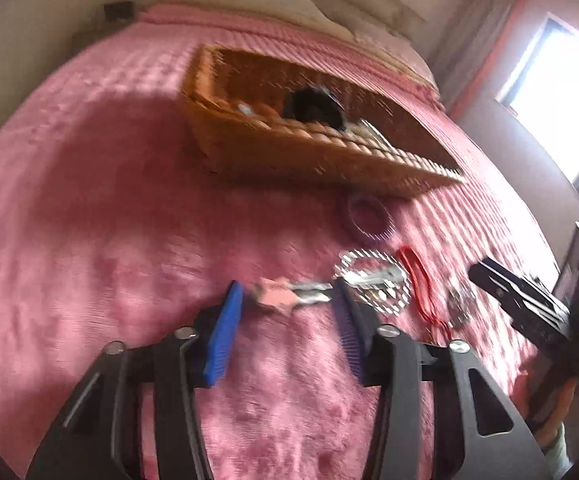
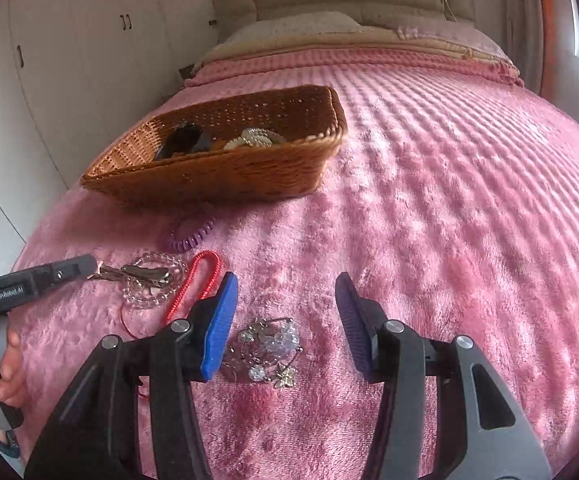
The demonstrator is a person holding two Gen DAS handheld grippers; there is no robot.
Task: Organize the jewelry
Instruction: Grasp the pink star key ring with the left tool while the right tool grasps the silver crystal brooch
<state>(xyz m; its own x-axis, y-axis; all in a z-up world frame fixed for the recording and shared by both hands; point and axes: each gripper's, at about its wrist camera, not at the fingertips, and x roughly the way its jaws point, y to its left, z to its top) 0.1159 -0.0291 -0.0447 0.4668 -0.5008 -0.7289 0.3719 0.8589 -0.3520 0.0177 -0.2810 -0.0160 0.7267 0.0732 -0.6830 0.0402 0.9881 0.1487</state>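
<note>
Both tongs spread apart over the bed (image 2: 429,184), nothing clamped.
We see left tongs (image 1: 287,300) at a pink-tipped clip (image 1: 277,299); right tongs (image 2: 285,296) above the brooch cluster (image 2: 267,354); basket (image 2: 217,178) beyond.

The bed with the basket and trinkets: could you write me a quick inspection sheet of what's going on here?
Surface: pink plush blanket covering a bed.
Job's things: wicker basket holding a dark item and pale beads; purple coil tie, clear bead bracelet, hair clip, red cord and sparkly brooch pile lie loose on the blanket.
Clutter: nothing seen.
Grippers: left gripper open at the hair clip; right gripper open above the brooch pile.
Cables: nothing seen.
Surroundings: headboard, white wardrobe, bright window.
</note>
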